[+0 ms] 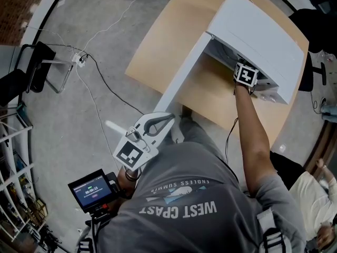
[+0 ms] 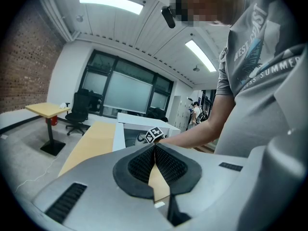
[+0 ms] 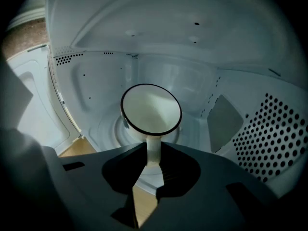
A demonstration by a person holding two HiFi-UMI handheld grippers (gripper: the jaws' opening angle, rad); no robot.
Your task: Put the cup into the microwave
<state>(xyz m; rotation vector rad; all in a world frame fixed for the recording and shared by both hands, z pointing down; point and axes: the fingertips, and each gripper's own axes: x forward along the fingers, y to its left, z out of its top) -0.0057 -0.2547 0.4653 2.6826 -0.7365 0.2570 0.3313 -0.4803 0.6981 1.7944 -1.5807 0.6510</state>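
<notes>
A white cup [image 3: 150, 109] with a dark rim sits inside the white microwave [image 1: 263, 30], over its round turntable [image 3: 109, 129]. The cup's handle [image 3: 154, 150] runs down between the jaws of my right gripper [image 3: 153, 160], which is shut on it. In the head view only that gripper's marker cube [image 1: 245, 75] shows at the oven's mouth, beside the open door [image 1: 181, 75]; the jaws and cup are hidden inside. My left gripper [image 1: 158, 123] hangs at the person's waist, away from the oven, pads together and nothing held [image 2: 155, 148].
The microwave stands on a light wooden table [image 1: 163, 41]. Cables [image 1: 100, 83] trail over the grey floor to the left, near a black chair [image 1: 31, 67] and a shelf [image 1: 13, 162]. A small screen on a stand [image 1: 92, 190] is at lower left. Another person [image 1: 316, 194] sits at lower right.
</notes>
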